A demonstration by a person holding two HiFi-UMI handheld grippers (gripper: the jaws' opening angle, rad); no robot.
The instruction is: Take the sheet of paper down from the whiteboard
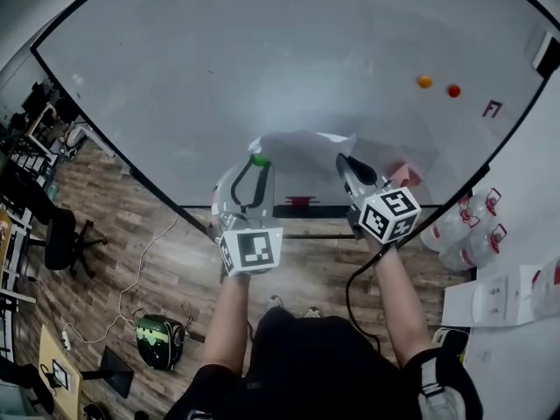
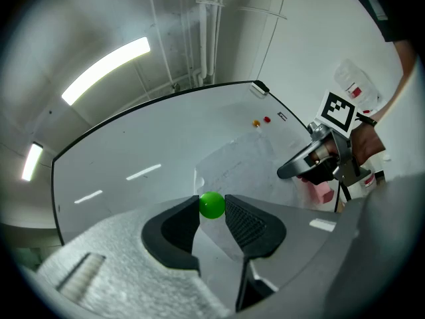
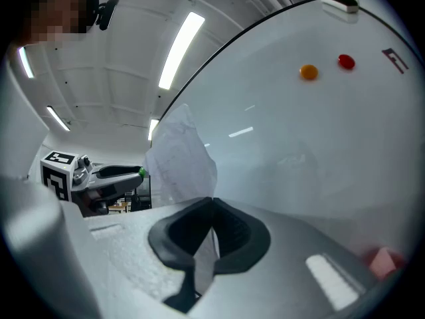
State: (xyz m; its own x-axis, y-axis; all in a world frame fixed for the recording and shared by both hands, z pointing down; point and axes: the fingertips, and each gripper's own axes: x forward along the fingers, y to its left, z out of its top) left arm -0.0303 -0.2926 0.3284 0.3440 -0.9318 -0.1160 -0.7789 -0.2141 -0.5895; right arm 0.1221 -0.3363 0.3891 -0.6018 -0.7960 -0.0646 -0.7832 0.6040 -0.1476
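The sheet of paper (image 1: 302,144) looks already free of the whiteboard (image 1: 262,59), pinched in the closed right gripper (image 3: 212,205). The left gripper (image 2: 212,212) clamps a green magnet (image 2: 212,203). Only setting the sheet down seems left.

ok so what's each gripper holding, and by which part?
Left gripper: green ball, pinched across its sides at the jaw tips. Right gripper: sheet of paper, clamped near one edge.

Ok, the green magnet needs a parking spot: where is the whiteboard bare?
The whiteboard is bare across its left and middle, above the sheet of paper and left of the orange magnet. Crowded spots: the upper right, by the red magnet, and low centre around the sheet.
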